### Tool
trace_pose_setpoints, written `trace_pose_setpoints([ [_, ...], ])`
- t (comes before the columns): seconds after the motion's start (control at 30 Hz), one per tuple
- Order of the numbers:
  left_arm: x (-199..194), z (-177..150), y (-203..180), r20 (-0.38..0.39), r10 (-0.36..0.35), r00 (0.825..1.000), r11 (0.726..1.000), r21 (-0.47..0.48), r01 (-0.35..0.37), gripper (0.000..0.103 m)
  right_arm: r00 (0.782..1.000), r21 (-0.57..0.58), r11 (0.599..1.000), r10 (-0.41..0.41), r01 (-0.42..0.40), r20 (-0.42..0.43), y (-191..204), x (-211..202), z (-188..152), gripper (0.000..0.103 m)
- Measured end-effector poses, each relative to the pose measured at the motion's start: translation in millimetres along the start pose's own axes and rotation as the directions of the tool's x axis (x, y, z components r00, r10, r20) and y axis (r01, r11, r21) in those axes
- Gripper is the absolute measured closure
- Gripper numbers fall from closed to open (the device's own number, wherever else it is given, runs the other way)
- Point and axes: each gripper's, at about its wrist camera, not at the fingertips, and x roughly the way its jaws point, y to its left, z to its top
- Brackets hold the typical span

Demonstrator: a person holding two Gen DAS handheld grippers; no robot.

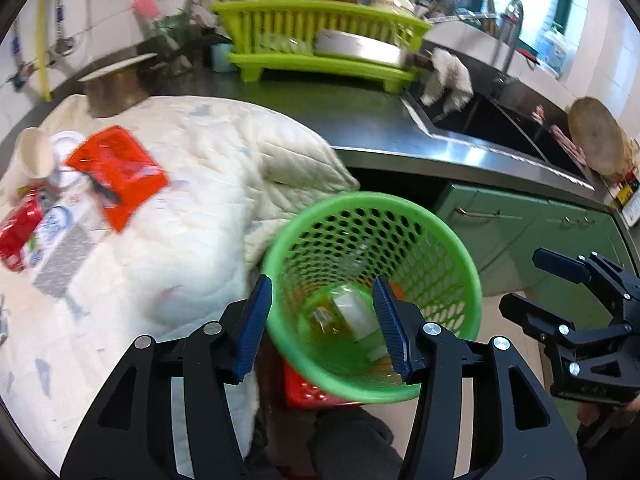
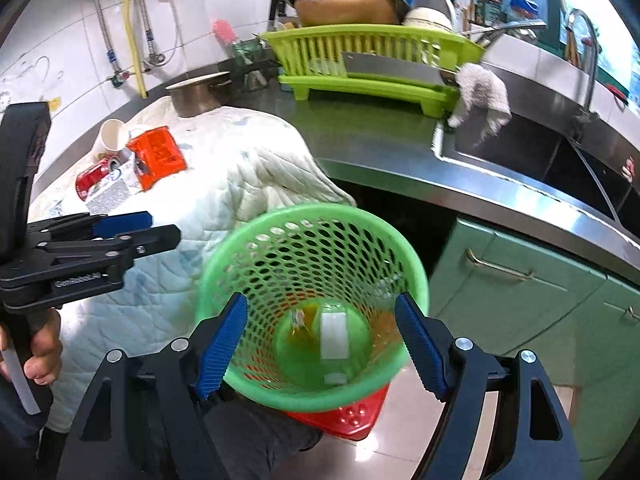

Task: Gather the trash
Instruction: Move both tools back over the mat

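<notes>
Both tools are hanging above the green mesh basket [image 2: 312, 308], which is standing on a red stool [image 2: 348, 416] beside the counter. The right gripper [image 2: 320, 348] is spread wide with nothing between its fingers, and the left gripper [image 1: 320, 324] is likewise gaping empty. A clear bottle [image 2: 324, 340] is lying in the basket's bottom. Farther off, on the quilted cloth [image 2: 224, 184] near the counter's left edge, an orange packet [image 2: 158, 156], a red can [image 2: 96, 176] and a paper cup [image 2: 112, 134] are lying together.
</notes>
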Motion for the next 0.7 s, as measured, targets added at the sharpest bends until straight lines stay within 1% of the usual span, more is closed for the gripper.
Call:
trace_pose_setpoints([
  [0.13, -23, -4, 29, 0.033, 0.053, 0.998, 0.998, -0.038, -0.052, 0.050, 0.999, -0.031, 0.999, 0.036, -0.036, 0.011, 23, 2, 12, 0.030],
  [0.23, -44, -9, 60, 0.065, 0.121, 0.991, 0.990, -0.081, -0.115, 0.050, 0.997, -0.061, 0.995, 0.074, -0.073, 0.019, 43, 4, 21, 0.030],
  [0.37, -70, -19, 105, 0.086, 0.188, 0.978, 0.973, -0.152, -0.173, 0.050, 0.988, -0.098, 0.984, 0.149, -0.146, 0.029, 78, 9, 39, 0.030],
  [0.43, -84, -26, 132, 0.092, 0.241, 0.966, 0.957, -0.191, -0.220, 0.050, 0.981, -0.119, 0.976, 0.189, -0.184, 0.032, 96, 13, 48, 0.030],
  [0.53, -99, -34, 163, 0.093, 0.292, 0.952, 0.935, -0.239, -0.263, 0.049, 0.969, -0.142, 0.960, 0.247, -0.241, 0.028, 121, 19, 62, 0.030],
  [0.7, -125, -53, 222, 0.084, 0.390, 0.917, 0.880, -0.328, -0.344, 0.046, 0.941, -0.192, 0.925, 0.338, -0.327, 0.024, 169, 31, 91, 0.030],
])
